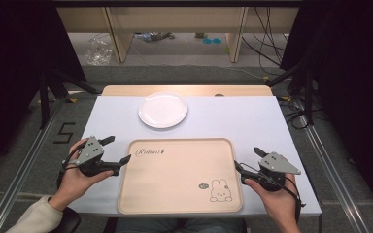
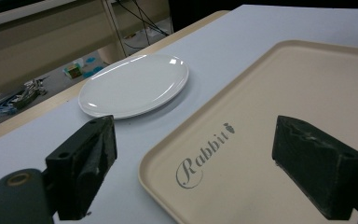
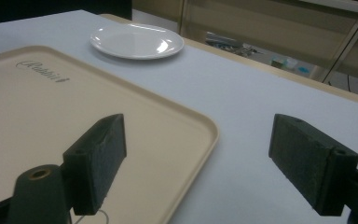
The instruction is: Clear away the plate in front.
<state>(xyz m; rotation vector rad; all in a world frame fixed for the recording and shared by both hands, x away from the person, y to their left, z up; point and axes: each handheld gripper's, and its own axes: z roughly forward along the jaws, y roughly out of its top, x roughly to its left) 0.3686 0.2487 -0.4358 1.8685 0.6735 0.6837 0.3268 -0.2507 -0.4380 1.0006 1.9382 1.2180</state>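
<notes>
A beige tray [image 1: 141, 194] with a "Rabbit" script and a rabbit drawing lies at the table's front middle, with nothing on it. Behind it sits a white plate [image 1: 163, 109], bare. My left gripper [image 1: 116, 150] rests in a hand just left of the tray, jaws open and nothing between them; in the left gripper view the tray's corner [image 2: 307, 79] and the plate [image 2: 135, 85] lie ahead. At the tray's right edge my right gripper [image 1: 248, 159] is held, open too, over the tray rim [image 3: 186, 116], the plate [image 3: 136, 41] farther off.
The white table [image 1: 238, 116] ends in a wooden strip at the back. Beyond it stand wooden desk legs, cables and clutter on the floor. Dark curtains and metal stands flank both sides.
</notes>
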